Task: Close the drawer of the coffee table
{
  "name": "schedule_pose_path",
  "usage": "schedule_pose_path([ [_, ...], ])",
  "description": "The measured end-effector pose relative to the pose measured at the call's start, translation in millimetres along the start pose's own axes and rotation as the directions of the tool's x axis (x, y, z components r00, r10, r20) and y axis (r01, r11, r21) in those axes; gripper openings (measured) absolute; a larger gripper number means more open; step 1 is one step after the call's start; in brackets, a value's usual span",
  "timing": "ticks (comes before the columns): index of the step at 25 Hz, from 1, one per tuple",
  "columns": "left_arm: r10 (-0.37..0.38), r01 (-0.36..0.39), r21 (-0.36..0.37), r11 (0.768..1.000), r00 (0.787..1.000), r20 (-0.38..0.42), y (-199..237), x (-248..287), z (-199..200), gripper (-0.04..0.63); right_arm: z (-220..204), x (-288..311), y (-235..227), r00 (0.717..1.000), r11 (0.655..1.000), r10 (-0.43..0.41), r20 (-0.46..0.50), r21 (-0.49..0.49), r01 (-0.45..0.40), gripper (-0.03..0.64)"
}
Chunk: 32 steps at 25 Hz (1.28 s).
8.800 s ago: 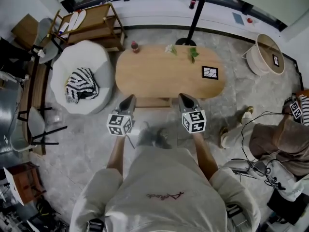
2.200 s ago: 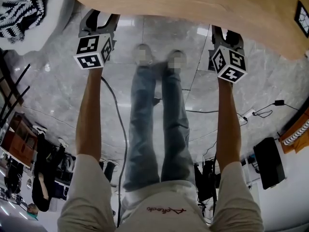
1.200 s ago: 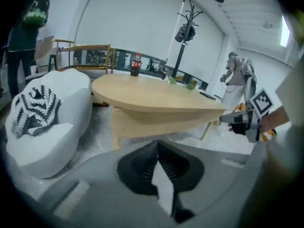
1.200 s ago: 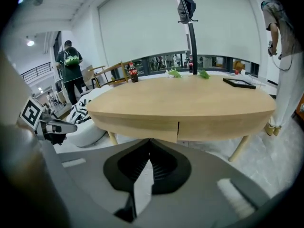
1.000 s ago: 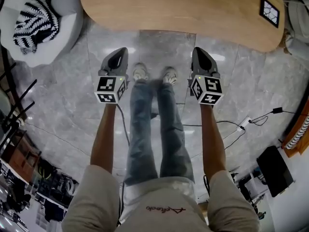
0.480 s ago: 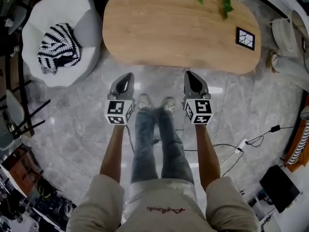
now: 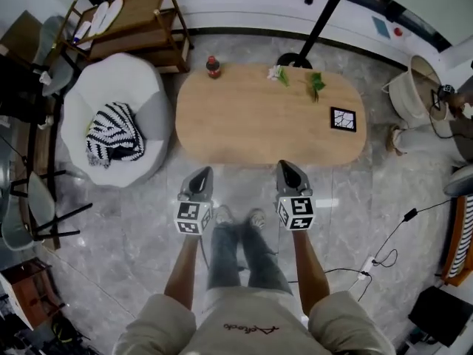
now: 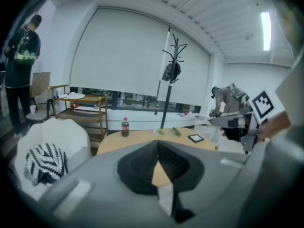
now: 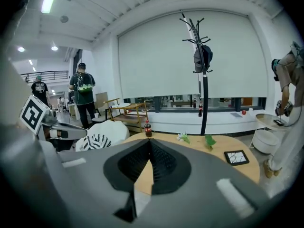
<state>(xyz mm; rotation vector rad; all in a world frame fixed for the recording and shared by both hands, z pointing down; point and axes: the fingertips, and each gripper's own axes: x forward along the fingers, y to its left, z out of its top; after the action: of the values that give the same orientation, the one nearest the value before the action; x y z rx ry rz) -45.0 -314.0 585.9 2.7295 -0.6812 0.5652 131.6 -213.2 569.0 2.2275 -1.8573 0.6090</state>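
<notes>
The oval wooden coffee table [image 7: 259, 117] lies ahead of me on the grey floor; no drawer juts from its near edge. My left gripper [image 7: 201, 174] and right gripper [image 7: 284, 166] hang side by side in the air short of that edge, both pointing at the table. Each is shut with nothing between its jaws. In the left gripper view the closed left gripper [image 8: 158, 144] aims over the coffee table [image 8: 137, 139]. In the right gripper view the closed right gripper [image 9: 149, 144] does the same above the coffee table [image 9: 223, 167].
On the table stand a cola bottle [image 7: 213, 66], green sprigs [image 7: 316, 83] and a black framed tile [image 7: 342, 118]. A white beanbag chair [image 7: 111, 117] with a striped cloth sits left. A coat stand [image 7: 310, 28] rises behind. Cables [image 7: 384, 250] lie on the floor right.
Both grippers have risen together and drawn back from the table's near edge. The whole table has come into view and looks smaller. The drawer that stuck out in the earliest frame no longer shows.
</notes>
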Motion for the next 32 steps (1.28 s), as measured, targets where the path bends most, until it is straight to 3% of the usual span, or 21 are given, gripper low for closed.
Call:
schedule_pose_path([
  [10, 0.005, -0.014, 0.079, 0.997, 0.993, 0.119, -15.0, -34.3, 121.0, 0.000, 107.0, -46.2, 5.9, 0.995, 0.999, 0.012, 0.095, -0.043, -0.008, 0.005],
  [18, -0.006, -0.015, 0.110, 0.994, 0.983, 0.186, -43.9, -74.5, 191.2, 0.000, 165.8, -104.6, 8.2, 0.987, 0.998, 0.001, 0.160, -0.057, 0.008, 0.005],
  [23, -0.007, -0.023, 0.124, 0.992, 0.972, 0.234, -52.9, -92.3, 228.9, 0.000, 195.3, -128.7, -0.1, 0.980, 0.997, -0.021, 0.197, -0.074, 0.037, 0.005],
  [32, 0.000, -0.037, 0.128, 0.991, 0.961, 0.278, -53.3, -113.0, 254.6, 0.000, 212.9, -147.8, 0.7, 0.972, 0.995, -0.044, 0.229, -0.075, 0.063, 0.005],
])
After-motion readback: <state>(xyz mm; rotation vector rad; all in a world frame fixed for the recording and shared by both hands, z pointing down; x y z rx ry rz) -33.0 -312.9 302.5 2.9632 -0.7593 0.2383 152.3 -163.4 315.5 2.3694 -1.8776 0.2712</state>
